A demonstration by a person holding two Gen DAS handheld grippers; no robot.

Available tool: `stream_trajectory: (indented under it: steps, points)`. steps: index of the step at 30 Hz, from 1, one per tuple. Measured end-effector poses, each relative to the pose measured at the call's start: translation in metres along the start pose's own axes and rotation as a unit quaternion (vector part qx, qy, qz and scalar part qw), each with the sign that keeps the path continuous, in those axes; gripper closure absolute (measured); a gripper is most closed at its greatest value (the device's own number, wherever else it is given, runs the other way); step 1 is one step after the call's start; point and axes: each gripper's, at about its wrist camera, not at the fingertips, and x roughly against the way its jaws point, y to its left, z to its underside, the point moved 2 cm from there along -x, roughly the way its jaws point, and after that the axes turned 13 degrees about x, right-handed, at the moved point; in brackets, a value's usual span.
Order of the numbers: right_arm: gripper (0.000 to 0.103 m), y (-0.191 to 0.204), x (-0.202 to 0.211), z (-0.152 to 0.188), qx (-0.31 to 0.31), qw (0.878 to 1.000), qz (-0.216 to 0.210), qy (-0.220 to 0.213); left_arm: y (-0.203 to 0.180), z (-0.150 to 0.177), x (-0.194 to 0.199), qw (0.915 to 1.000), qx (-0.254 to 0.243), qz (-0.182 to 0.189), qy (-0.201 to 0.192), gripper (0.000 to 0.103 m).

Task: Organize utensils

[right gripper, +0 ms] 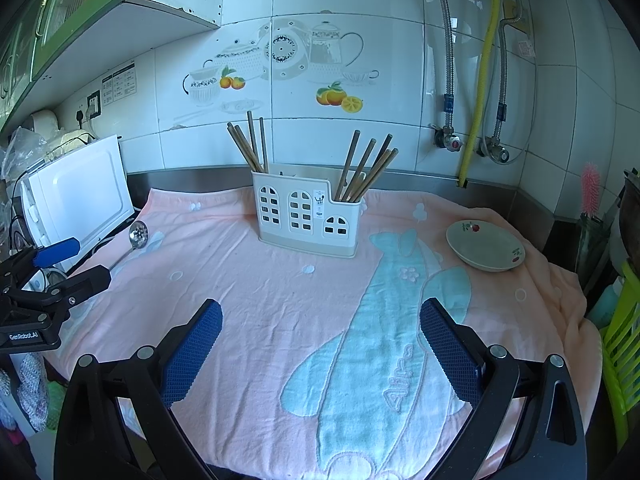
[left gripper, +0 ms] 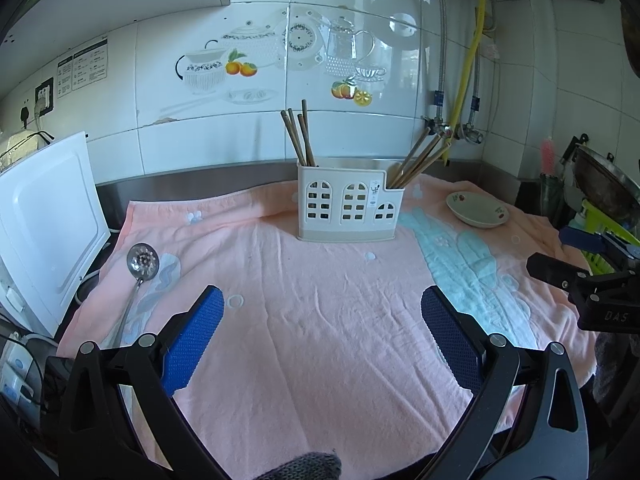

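A white utensil holder (left gripper: 347, 207) (right gripper: 305, 220) stands at the back of the pink towel (left gripper: 320, 320) (right gripper: 280, 304). Several brown chopsticks stand in its left end (left gripper: 298, 136) (right gripper: 248, 146) and several in its right end (left gripper: 416, 158) (right gripper: 366, 168). A metal slotted ladle (left gripper: 142, 262) (right gripper: 138, 234) lies on the towel's left edge. My left gripper (left gripper: 322, 320) is open and empty above the towel's middle. My right gripper (right gripper: 320, 328) is open and empty above the towel, and shows at the right edge of the left wrist view (left gripper: 580, 264).
A small ceramic dish (left gripper: 477, 209) (right gripper: 485, 245) sits on the towel's back right. A white appliance (left gripper: 44, 232) (right gripper: 76, 196) stands at the left. A green rack (right gripper: 624, 352) and a wok (left gripper: 604, 184) are at the right. Tiled wall with pipes (right gripper: 480, 80) is behind.
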Motion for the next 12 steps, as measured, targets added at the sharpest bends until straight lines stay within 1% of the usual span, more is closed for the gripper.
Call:
stream_trajectory:
  steps: [5, 12]
  points:
    - [0.007, 0.0004, 0.0003, 0.0002, 0.001, 1.000, 0.001, 0.000, 0.0014, -0.0005, -0.0015, 1.0000, 0.001, -0.010, 0.001, 0.006]
    - [0.007, -0.0004, 0.0003, -0.0002, 0.001, 1.000, -0.002, 0.001, 0.0027, -0.0009, -0.0031, 0.9999, 0.006, -0.011, 0.006, 0.005]
